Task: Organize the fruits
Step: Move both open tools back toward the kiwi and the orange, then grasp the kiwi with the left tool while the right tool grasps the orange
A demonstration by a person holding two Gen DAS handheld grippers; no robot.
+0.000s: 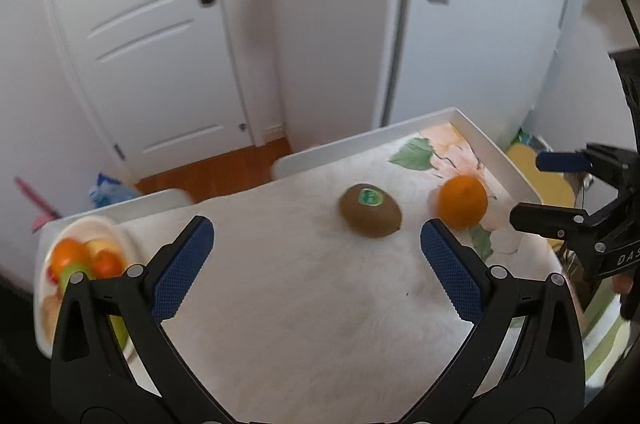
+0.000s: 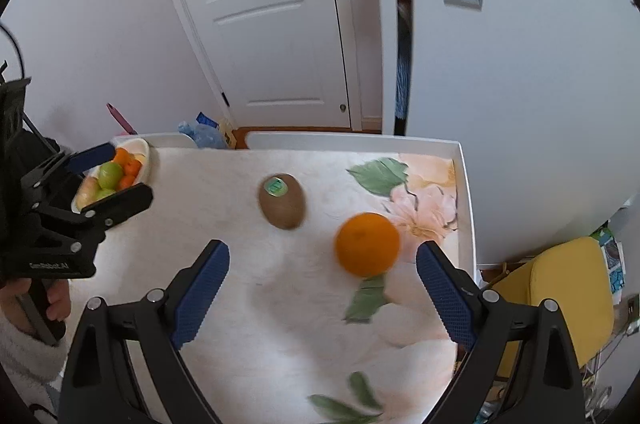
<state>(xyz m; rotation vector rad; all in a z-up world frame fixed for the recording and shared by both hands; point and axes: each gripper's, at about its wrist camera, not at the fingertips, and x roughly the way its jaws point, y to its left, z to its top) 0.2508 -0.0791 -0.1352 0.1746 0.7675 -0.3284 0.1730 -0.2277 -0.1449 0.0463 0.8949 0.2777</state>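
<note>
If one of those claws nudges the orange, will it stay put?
Probably not. The orange is round and lies loose on the soft cloth, so it would likely roll. Its firm-looking peel should take a grip from the open right gripper.

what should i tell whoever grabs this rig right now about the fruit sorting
Left gripper: open, empty, above the cloth.
Right gripper: open, empty, near the orange.
Kiwi and orange lie loose on the cloth-covered table, apart from each other.
Plate at the table's far left corner already holds several fruits.
Left: likely move the kiwi and orange to the plate.
</note>
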